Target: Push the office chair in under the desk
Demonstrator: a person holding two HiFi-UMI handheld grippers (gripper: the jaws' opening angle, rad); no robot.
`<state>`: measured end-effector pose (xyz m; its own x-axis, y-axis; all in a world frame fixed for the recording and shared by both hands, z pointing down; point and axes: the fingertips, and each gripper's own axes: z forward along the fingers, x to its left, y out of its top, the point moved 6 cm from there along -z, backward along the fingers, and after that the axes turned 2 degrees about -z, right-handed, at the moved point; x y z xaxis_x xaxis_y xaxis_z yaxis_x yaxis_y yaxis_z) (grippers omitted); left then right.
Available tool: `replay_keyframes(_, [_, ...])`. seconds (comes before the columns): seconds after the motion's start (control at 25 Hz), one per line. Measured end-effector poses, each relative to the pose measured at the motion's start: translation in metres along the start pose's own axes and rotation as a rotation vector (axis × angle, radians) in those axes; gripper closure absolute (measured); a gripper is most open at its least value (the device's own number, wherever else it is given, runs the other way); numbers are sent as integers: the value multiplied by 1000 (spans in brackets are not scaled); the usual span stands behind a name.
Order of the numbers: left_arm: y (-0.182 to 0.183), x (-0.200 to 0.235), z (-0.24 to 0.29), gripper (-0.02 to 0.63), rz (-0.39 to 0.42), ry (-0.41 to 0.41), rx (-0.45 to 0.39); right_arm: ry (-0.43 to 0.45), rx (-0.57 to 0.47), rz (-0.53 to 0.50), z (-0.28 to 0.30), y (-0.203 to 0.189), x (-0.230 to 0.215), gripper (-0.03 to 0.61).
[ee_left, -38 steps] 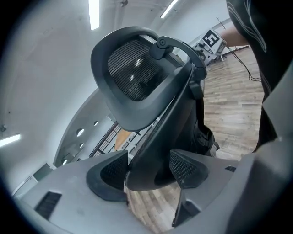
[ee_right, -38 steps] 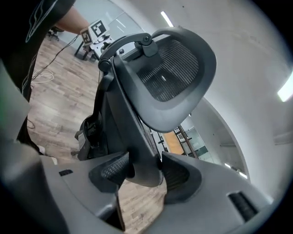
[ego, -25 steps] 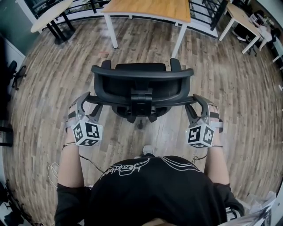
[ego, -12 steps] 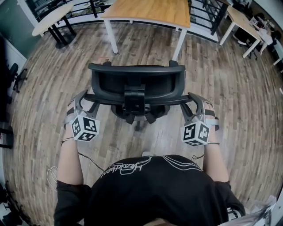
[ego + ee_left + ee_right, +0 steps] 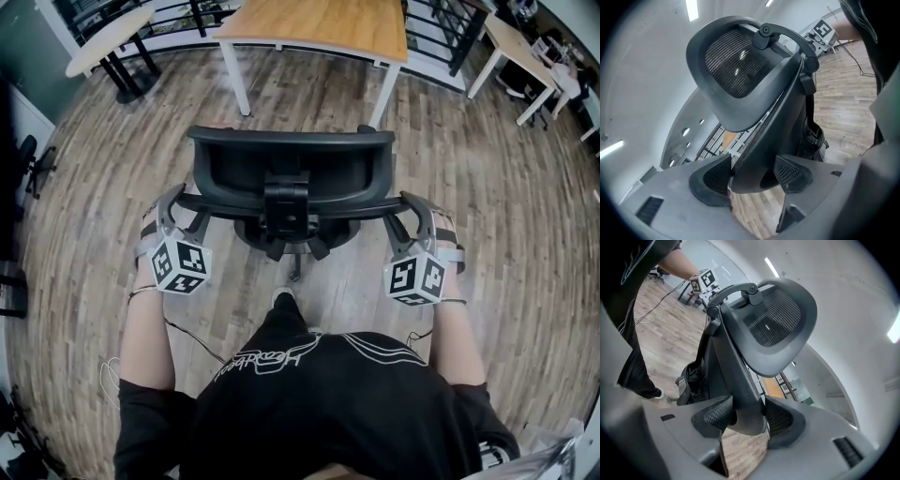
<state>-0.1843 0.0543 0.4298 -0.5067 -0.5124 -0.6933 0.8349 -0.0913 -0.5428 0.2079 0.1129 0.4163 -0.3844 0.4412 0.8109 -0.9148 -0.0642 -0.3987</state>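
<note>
Mesh [image 5: 733, 61] on chair [image 5: 291, 178] shows only in gripper views.

The head view looks steeply down on the office chair [image 5: 291, 161]; both gripper views face it closely, upward, from left and right.

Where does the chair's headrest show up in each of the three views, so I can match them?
Head view: headrest at upper centre, topping the office chair.
Left gripper view: headrest at upper centre, mesh face towards the camera.
Right gripper view: headrest right of centre, upper half.
Shared landmark: the wooden desk top, beyond the chair in all three.
</note>
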Motion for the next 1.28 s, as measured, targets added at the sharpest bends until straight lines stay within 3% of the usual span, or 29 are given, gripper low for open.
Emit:
replay_keyframes(0.68, [-16, 72, 86, 337, 29, -24, -59, -21, 42, 34, 81, 37, -23, 339])
replay_keyframes(0.96, [-1, 123, 143, 337, 38, -49, -89, -27, 81, 59, 138, 51, -68, 337])
replay_keyframes(1.28, [-4, 122, 170, 337, 44, -45, -103, -58, 101, 67, 159, 45, -62, 337])
